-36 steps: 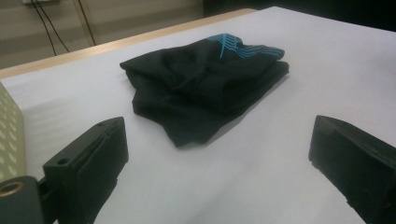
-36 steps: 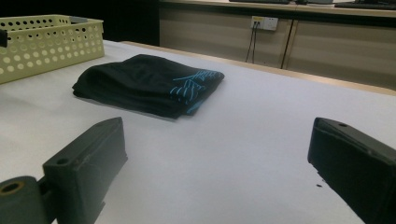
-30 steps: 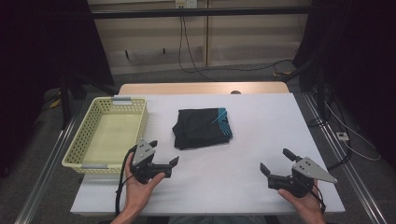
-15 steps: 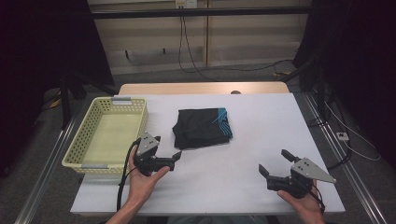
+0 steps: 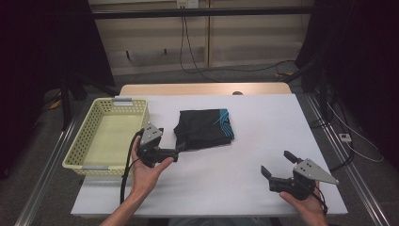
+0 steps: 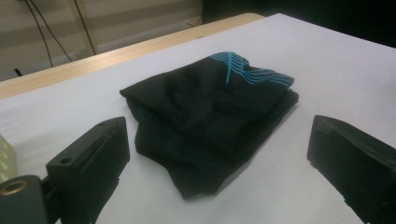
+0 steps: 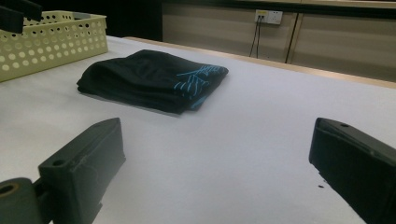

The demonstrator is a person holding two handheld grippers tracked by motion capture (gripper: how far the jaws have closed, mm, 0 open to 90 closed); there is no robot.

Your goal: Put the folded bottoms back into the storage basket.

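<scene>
Soft folded black cloth [image 5: 204, 129] (blue-striped).

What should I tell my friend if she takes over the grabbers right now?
Left hand-held gripper: open, empty, at the near left corner of the folded black garment, jaws either side of that corner in the left gripper view; I cannot tell if they touch it.
Right hand-held gripper: open, empty, near the front right of the table, well away from the garment.
Things: the garment lies folded mid-table, blue print at its right end. The yellow basket stands to its left with nothing in it.
Done: the reach only.
Left: probably close on the corner, lift the garment, and likely put it in the basket.
</scene>
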